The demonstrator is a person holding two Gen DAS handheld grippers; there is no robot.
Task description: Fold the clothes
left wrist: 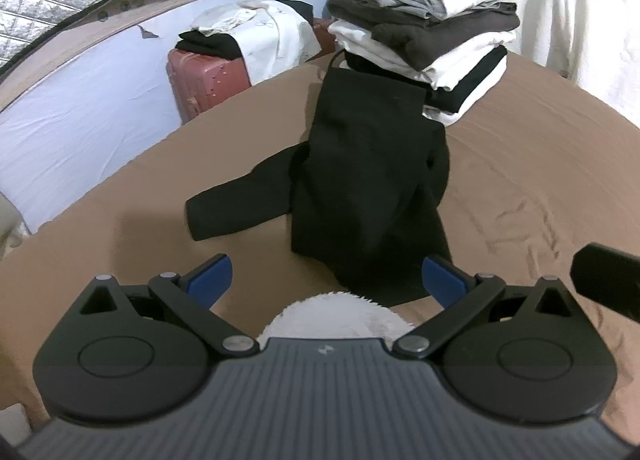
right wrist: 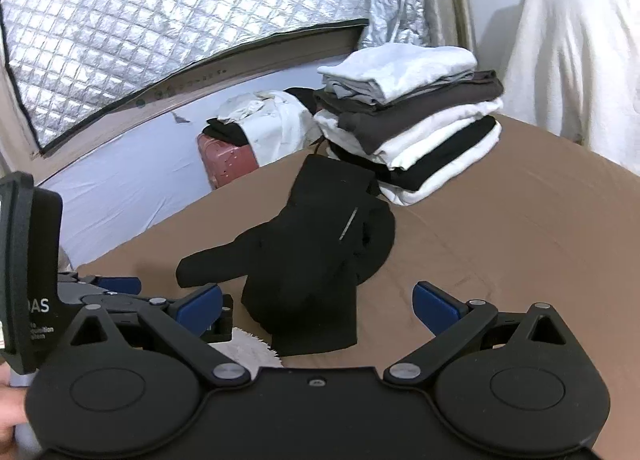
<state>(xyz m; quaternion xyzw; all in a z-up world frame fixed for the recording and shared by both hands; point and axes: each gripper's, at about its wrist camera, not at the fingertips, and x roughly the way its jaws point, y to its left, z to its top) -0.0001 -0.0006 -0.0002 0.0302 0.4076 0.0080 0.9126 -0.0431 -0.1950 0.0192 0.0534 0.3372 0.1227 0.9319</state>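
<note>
A black long-sleeved garment [left wrist: 360, 180] [right wrist: 308, 268] lies partly folded on the brown bed sheet [left wrist: 520, 188], one sleeve [left wrist: 240, 200] sticking out to the left. My left gripper [left wrist: 326, 276] hovers open just short of its near hem, nothing between the blue pads [left wrist: 212, 276]. Over the same near hem my right gripper [right wrist: 318, 302] also stands open and holds nothing. The left gripper's body [right wrist: 32, 272] shows at the left of the right wrist view. A stack of folded white, grey and black clothes [left wrist: 432, 32] [right wrist: 412, 116] sits behind the garment.
A white fuzzy item [left wrist: 336, 316] [right wrist: 252, 348] lies under the grippers at the bed's near edge. A red suitcase [left wrist: 208, 80] with clothes piled on it stands beyond the bed's left side. White cloth [right wrist: 572, 56] hangs at the right. A hand [right wrist: 10, 408] shows at the lower left.
</note>
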